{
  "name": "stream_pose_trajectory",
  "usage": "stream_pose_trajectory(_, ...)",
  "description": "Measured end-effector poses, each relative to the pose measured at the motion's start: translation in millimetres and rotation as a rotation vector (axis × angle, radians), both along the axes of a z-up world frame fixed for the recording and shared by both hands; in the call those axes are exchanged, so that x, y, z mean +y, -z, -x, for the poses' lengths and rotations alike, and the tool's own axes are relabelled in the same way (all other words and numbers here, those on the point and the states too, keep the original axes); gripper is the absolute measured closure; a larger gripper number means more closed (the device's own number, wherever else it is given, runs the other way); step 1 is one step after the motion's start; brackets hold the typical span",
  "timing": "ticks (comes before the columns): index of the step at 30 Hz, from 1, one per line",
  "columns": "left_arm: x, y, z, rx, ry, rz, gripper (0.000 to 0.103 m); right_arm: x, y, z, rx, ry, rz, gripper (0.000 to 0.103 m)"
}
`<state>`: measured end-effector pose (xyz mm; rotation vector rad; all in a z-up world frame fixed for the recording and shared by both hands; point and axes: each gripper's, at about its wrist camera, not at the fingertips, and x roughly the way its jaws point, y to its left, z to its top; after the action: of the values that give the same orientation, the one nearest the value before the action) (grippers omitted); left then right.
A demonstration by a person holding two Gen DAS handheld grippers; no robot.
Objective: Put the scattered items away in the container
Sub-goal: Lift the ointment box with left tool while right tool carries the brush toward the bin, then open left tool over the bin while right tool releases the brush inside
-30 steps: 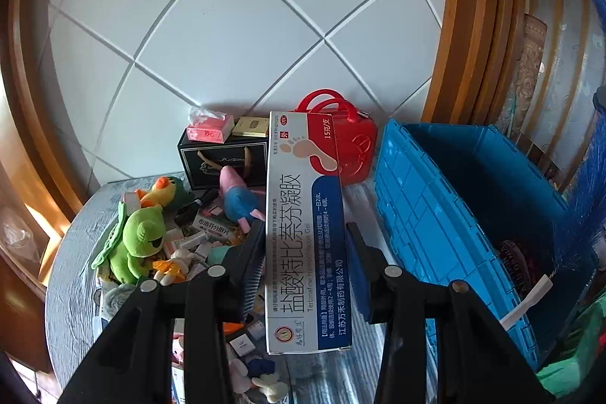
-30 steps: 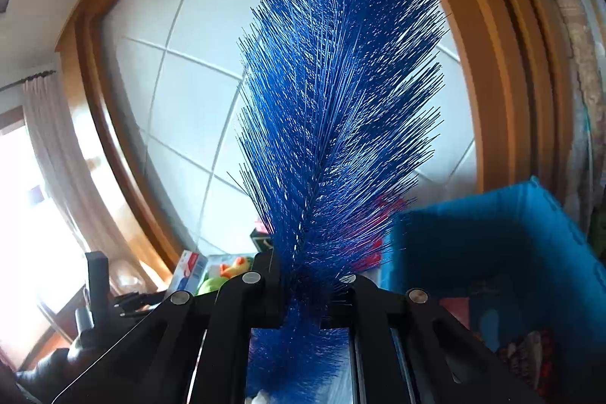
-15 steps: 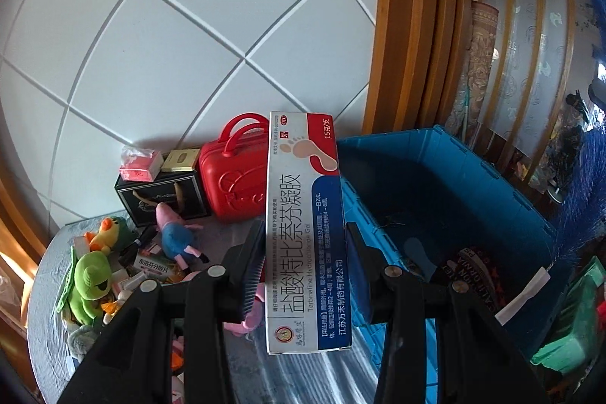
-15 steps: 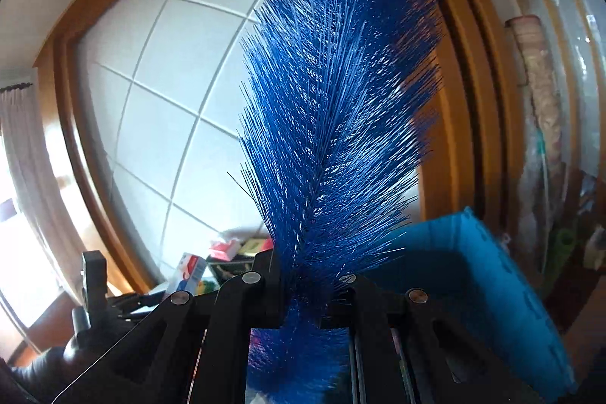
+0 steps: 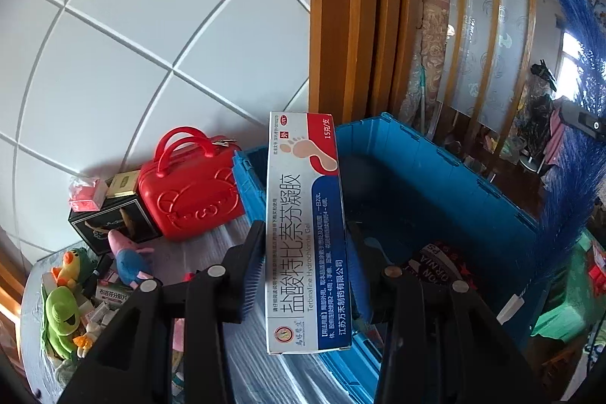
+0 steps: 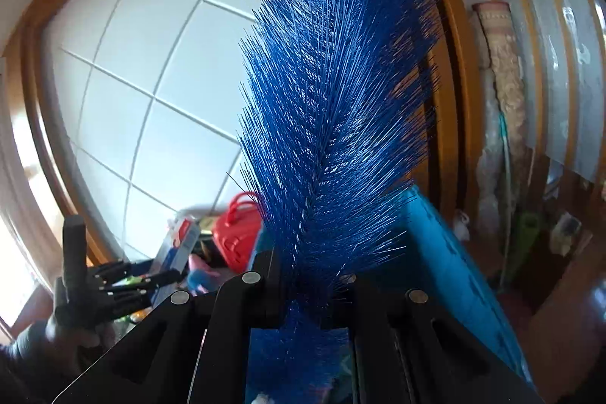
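The left hand-held gripper is clamped on a long white, red and blue cardboard medicine box printed with a footprint, which stands upright between its black fingers. The box is held in the air at the near left corner of the open blue plastic crate, partly over the crate's left wall. The right hand-held gripper is closed tight on the stem of a large blue bristle brush shaped like a feather, whose bristles rise straight up and fill the middle of the right wrist view; in the left wrist view the same brush stands at the crate's right side. Inside the crate lies a dark item with red and white lettering. Left of the crate, on the grey bench, a red plastic toy suitcase with a handle stands against the white tiled wall, just beside a black box. Nearer lie a pink and blue plush figure, a green plush frog, a small plush duck and small cartons in a loose heap.
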<state>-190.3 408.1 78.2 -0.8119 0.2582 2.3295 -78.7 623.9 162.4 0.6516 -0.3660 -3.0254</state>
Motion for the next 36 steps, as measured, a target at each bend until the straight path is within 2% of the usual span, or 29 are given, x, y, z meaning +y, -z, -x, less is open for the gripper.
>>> stream_pose_trajectory(8,42.5,9.3,2.9,-0.024,0.075,0.023,0.063,10.6,41.1,12.2,-0.140,-0.001,0.004,0.093)
stream_pose_trajectory(16,71.4,21.3,11.2,-0.048,0.115,0.046,0.063,17.5,74.4,16.0,-0.236,0.013,0.033,0.093)
stream_pose_trajectory(25,97.8,36.8,20.5,-0.077,0.149,0.068,0.063,29.4,101.2,29.1,-0.317,0.013,0.063,0.093)
stream_pose_trajectory(36,118.4,46.9,36.0,-0.097,0.168,0.089,0.063,35.1,120.8,46.3,-0.366,-0.011,0.095,0.093)
